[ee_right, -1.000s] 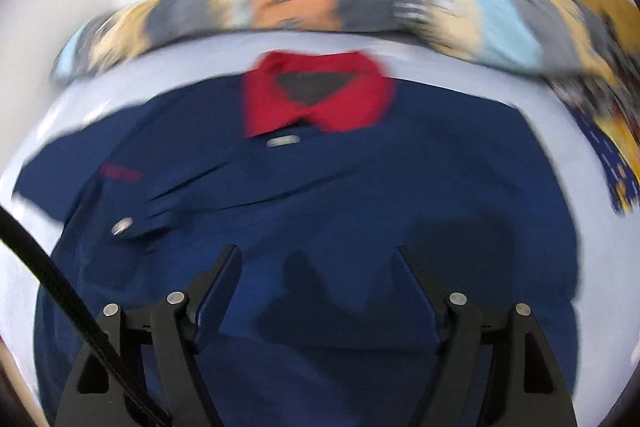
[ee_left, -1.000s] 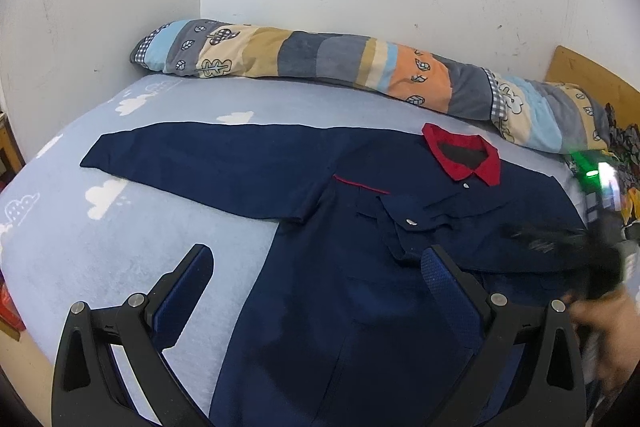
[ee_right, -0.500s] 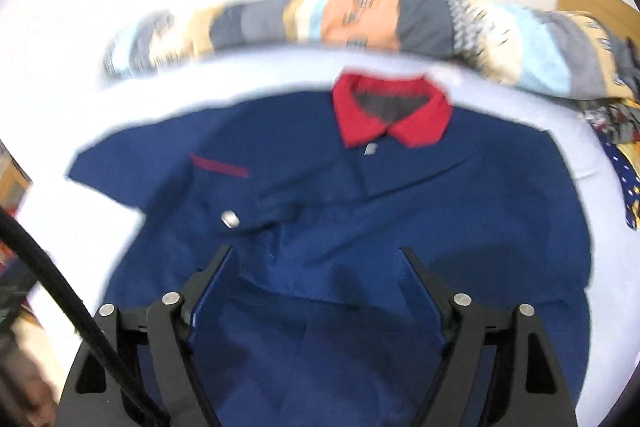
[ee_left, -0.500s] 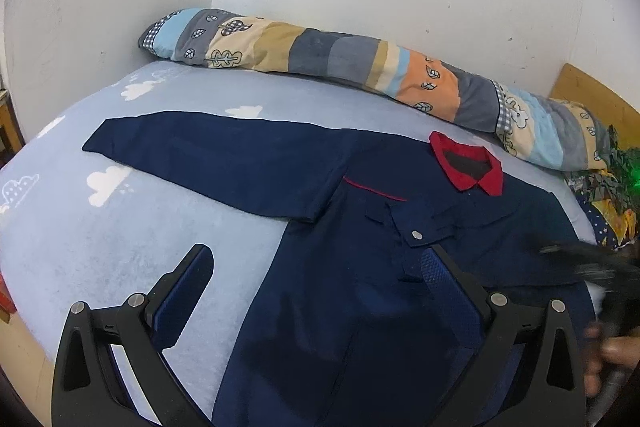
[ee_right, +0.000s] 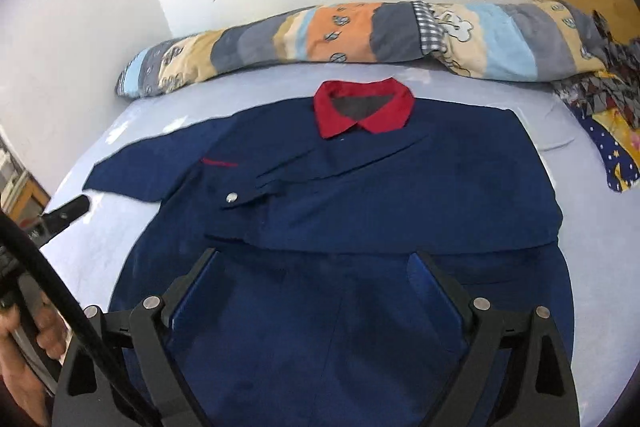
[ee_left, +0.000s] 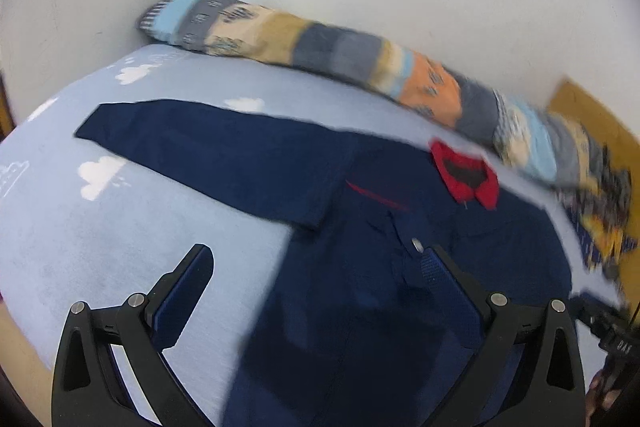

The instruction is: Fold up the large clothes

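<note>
Jacket (ee_right: 360, 195) flat on bed (ee_right: 600, 267), right tool (ee_right: 316, 267) just opening, left tool (ee_left: 316, 263) wide, both empty

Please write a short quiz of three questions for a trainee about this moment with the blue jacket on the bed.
1. True or false: the right gripper is clamped on the jacket.
2. Which sleeve is already folded across the body? A) the one on the picture's right in the right wrist view B) the one stretched out at the picture's left
3. Fill in: the collar is ___ in colour.

Key: 1 false, its jaws have just been opening and hold nothing, and the left gripper is open too; 2 A; 3 red.
</note>
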A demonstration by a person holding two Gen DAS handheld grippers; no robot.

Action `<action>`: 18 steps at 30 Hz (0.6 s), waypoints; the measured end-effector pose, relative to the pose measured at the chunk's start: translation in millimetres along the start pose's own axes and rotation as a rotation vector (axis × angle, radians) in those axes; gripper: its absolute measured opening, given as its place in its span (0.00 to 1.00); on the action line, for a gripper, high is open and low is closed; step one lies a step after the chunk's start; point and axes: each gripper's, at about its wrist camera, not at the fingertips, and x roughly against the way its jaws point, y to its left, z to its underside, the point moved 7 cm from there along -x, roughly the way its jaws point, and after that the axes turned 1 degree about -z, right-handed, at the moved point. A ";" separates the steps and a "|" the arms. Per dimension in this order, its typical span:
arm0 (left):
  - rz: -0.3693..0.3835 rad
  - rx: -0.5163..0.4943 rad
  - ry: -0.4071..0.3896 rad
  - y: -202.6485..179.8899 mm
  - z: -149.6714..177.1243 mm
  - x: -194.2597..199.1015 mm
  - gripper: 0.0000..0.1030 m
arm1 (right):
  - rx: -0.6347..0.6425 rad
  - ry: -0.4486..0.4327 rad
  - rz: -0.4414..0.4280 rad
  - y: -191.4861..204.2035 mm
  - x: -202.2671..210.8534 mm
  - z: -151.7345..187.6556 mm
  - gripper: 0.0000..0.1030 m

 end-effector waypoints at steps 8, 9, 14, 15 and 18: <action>0.061 0.289 0.063 129.2 -33.3 -25.0 1.00 | -0.046 -0.020 -0.055 -10.3 17.9 -10.1 0.93; 0.051 0.300 0.068 149.2 -37.1 -31.6 1.00 | -0.044 -0.021 -0.061 -9.8 20.3 -10.8 0.93; 0.047 0.457 0.094 242.8 -49.1 -71.9 0.97 | -0.006 -0.032 -0.058 -6.5 29.2 -12.6 0.93; 0.084 0.522 0.095 262.6 -51.8 -83.5 0.90 | -0.002 -0.032 -0.050 -6.8 29.2 -12.4 0.93; 0.091 0.631 0.084 305.7 -57.6 -108.1 0.75 | -0.006 -0.015 -0.052 -7.0 23.9 -10.8 0.93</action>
